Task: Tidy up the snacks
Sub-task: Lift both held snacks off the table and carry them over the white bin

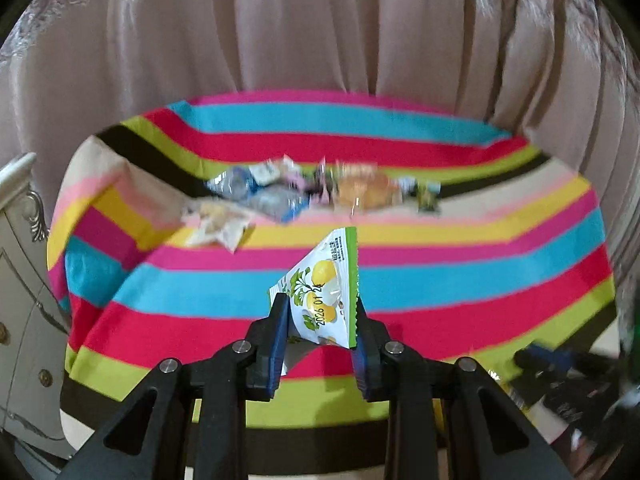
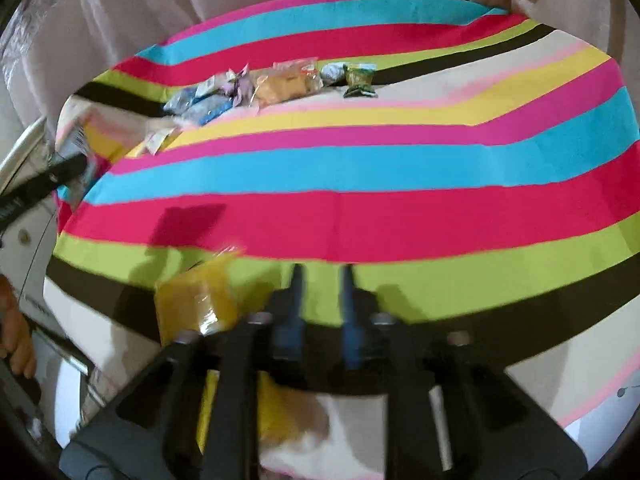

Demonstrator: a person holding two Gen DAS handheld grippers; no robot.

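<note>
My left gripper (image 1: 318,304) is shut on a white and green snack packet with yellow fruit printed on it (image 1: 324,292), held above the striped tablecloth (image 1: 440,272). A row of several snack packets (image 1: 304,192) lies at the far side of the table; it also shows in the right wrist view (image 2: 276,84). My right gripper (image 2: 322,276) is low over the near table edge, its fingers (image 2: 297,280) a little apart with nothing between them. A yellow packet (image 2: 196,304) lies just left of it. The left gripper (image 2: 60,172) shows at the left edge of the right wrist view.
Beige curtains (image 1: 320,40) hang behind the table. A white carved cabinet (image 1: 24,280) stands at the left. A green packet (image 2: 359,80) lies at the right end of the far row. Dark objects (image 1: 568,376) sit at the table's near right.
</note>
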